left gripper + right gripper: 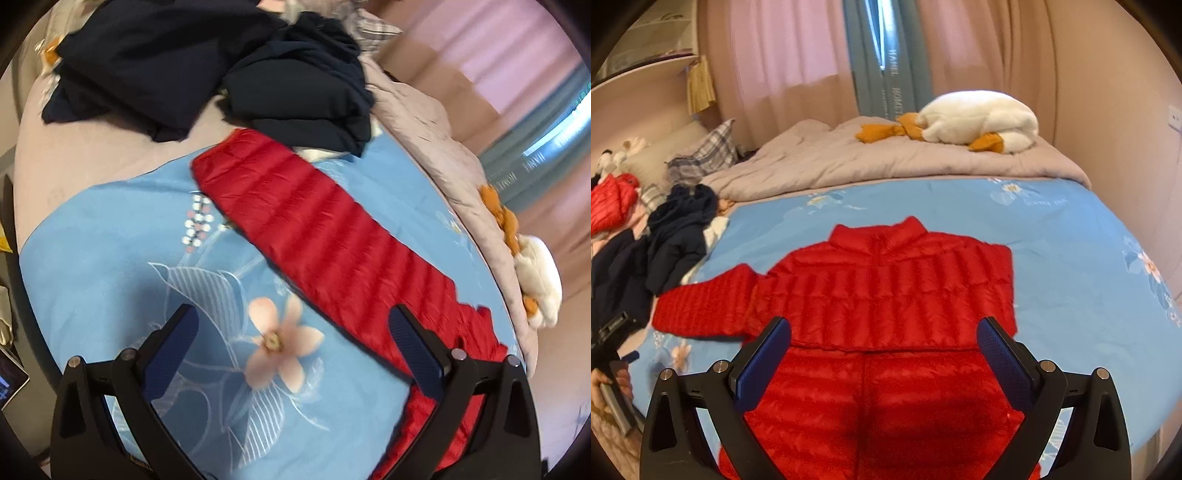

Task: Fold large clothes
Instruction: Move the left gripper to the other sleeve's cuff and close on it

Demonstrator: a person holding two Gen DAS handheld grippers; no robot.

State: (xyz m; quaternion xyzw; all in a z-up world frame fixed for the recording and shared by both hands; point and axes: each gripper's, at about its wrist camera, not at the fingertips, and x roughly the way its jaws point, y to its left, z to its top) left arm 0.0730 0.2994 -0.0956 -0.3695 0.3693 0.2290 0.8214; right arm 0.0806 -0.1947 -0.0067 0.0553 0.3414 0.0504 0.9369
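Note:
A red quilted puffer jacket [886, 288] lies flat on the blue floral bed sheet [1052, 240], collar pointing away. Its left sleeve [701, 306] stretches out to the side; the right sleeve looks folded in over the body. My right gripper [884, 347] is open and empty, hovering over the jacket's lower body. In the left wrist view the outstretched sleeve [314, 229] runs diagonally across the sheet [110, 240]. My left gripper [291, 332] is open and empty above the sheet, its right finger [417, 347] over the sleeve near the jacket body.
A heap of dark navy clothes [207, 62] lies past the sleeve cuff, also seen in the right wrist view [679, 236]. A grey duvet [849, 158] with a white plush goose [979, 122] lies at the far side. Another red garment [613, 203] and plaid pillow [705, 155] lie far left.

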